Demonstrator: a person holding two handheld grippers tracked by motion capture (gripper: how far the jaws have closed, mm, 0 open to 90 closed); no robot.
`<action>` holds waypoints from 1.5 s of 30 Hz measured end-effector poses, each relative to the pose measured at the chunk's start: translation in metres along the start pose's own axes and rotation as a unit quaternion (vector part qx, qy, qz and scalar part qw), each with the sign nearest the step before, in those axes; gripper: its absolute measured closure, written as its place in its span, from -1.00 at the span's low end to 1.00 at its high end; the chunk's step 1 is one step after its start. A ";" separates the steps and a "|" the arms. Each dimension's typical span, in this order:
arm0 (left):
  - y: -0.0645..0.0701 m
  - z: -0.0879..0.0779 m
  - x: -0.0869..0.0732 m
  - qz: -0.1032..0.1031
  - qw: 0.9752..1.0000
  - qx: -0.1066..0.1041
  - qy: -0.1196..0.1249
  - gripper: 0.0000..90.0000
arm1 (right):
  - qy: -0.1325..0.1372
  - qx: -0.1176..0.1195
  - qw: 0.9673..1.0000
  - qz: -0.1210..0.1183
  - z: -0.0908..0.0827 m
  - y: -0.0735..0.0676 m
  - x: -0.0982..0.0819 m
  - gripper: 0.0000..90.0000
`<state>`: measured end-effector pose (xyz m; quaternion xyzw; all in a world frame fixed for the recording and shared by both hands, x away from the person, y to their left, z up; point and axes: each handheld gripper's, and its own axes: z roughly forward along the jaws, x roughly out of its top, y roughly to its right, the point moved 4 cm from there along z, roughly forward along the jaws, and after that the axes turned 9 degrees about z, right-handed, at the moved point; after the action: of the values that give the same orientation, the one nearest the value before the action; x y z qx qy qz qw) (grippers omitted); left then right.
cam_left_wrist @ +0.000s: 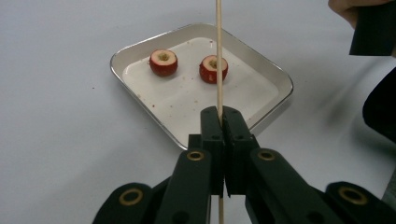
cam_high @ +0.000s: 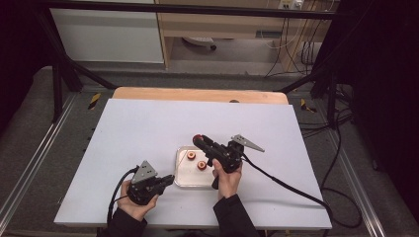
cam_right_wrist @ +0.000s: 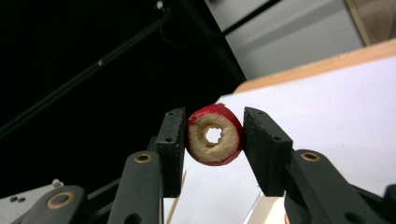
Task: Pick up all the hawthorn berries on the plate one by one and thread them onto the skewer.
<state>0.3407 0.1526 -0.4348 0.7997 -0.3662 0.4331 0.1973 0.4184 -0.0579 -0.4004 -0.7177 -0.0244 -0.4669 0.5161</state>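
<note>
I am pinching a thin wooden skewer (cam_left_wrist: pixel 218 56) in my left hand-held gripper (cam_left_wrist: pixel 221 122), jaws shut tight on it, the stick running up between them and past their tips with nothing threaded on it yet. My right hand-held gripper (cam_right_wrist: pixel 215 134) is gripping one cored red fruit ring (cam_right_wrist: pixel 215 135) by its skin on both sides, lifted off the desk (cam_high: pixel 138 133) with its bored hole facing back at me. So one piece is picked up and, as I judge it, waiting to be slid onto the stick. Just beyond my left hand-held gripper's tips the metal tray (cam_left_wrist: pixel 275 77) is sitting, and farther in it two more cored fruit pieces (cam_left_wrist: pixel 163 62) (cam_left_wrist: pixel 208 69) are lying untouched, well apart from each other. I am reckoning the skewering itself is all still ahead: this ring first, then those two.
</note>
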 end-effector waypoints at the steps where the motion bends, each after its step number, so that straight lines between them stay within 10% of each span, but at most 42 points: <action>1: 0.001 0.000 0.001 -0.001 1.000 0.000 0.002 0.97 | 0.017 0.003 1.000 -0.001 0.000 -0.001 -0.001 0.35; 10: 0.005 0.006 0.008 -0.007 1.000 -0.003 0.013 0.97 | 0.050 0.022 0.998 0.025 0.002 -0.002 -0.005 0.35; 45: 0.005 0.008 0.010 -0.027 0.999 -0.010 0.022 0.97 | 0.036 0.032 0.999 0.019 0.004 -0.001 -0.013 0.35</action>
<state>0.3445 0.1399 -0.4307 0.7973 -0.3445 0.4418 0.2245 0.4128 -0.0488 -0.4089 -0.6843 -0.0070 -0.4811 0.5479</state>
